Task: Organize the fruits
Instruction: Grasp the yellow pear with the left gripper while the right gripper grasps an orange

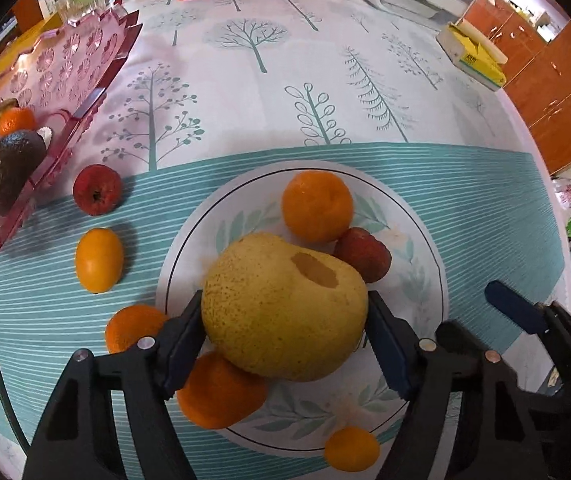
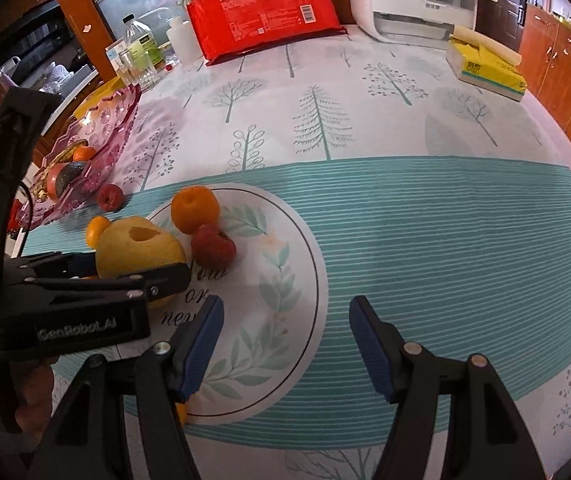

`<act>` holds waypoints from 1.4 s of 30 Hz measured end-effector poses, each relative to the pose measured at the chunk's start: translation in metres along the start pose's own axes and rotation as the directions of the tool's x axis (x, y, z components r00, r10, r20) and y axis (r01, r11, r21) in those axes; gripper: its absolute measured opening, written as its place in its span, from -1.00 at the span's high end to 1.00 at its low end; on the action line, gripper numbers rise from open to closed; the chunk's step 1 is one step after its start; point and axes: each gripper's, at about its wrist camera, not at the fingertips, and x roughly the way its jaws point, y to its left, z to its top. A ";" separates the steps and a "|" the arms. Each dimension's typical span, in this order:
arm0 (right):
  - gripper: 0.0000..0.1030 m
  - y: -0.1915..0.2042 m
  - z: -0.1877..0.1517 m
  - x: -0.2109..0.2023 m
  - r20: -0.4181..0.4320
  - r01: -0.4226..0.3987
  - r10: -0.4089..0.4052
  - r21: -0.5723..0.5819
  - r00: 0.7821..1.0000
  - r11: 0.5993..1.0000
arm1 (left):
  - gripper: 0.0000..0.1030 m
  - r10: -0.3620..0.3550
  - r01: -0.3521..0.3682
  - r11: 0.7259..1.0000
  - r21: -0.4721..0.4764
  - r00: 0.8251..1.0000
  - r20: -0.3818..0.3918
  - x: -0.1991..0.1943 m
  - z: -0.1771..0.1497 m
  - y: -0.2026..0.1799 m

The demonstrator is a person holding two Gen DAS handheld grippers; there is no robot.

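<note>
My left gripper (image 1: 285, 316) is shut on a large yellow pear (image 1: 285, 304), held just above the white leaf-print plate (image 1: 413, 276); the pear also shows in the right wrist view (image 2: 137, 252). On the plate lie an orange (image 1: 317, 206), a small red fruit (image 1: 363, 254) and another orange (image 1: 219, 392) under the pear. A red fruit (image 1: 97, 190), a yellow-orange fruit (image 1: 99, 260) and oranges (image 1: 131, 328) lie on the cloth. My right gripper (image 2: 285, 320) is open and empty over the plate's right side (image 2: 305, 240).
A pink glass fruit tray (image 1: 65, 64) at the left holds an avocado (image 1: 9, 168), an orange and a red fruit. A red package (image 2: 265, 12), jars, a white appliance (image 2: 417, 0) and a tissue box (image 2: 485, 68) stand at the back. A small orange (image 1: 351, 448) lies by the plate's near rim.
</note>
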 end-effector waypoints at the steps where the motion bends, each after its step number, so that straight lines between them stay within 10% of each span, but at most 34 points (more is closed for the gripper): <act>1: -0.28 0.001 -0.001 0.000 -0.004 -0.013 0.013 -0.008 1.000 1.000 | -0.43 -0.006 0.006 1.000 -0.002 1.000 0.001 0.000 0.000 0.001; 14: -0.27 0.056 -0.039 -0.014 -0.035 -0.195 0.193 -0.277 0.981 0.941 | -0.41 0.002 -0.003 1.000 0.013 0.998 0.067 -0.034 -0.008 0.009; 42: 0.38 0.095 -0.079 0.004 -0.067 -0.111 0.091 -0.411 0.994 0.905 | -0.41 0.057 -0.043 0.995 -0.087 0.986 0.158 -0.108 -0.056 0.077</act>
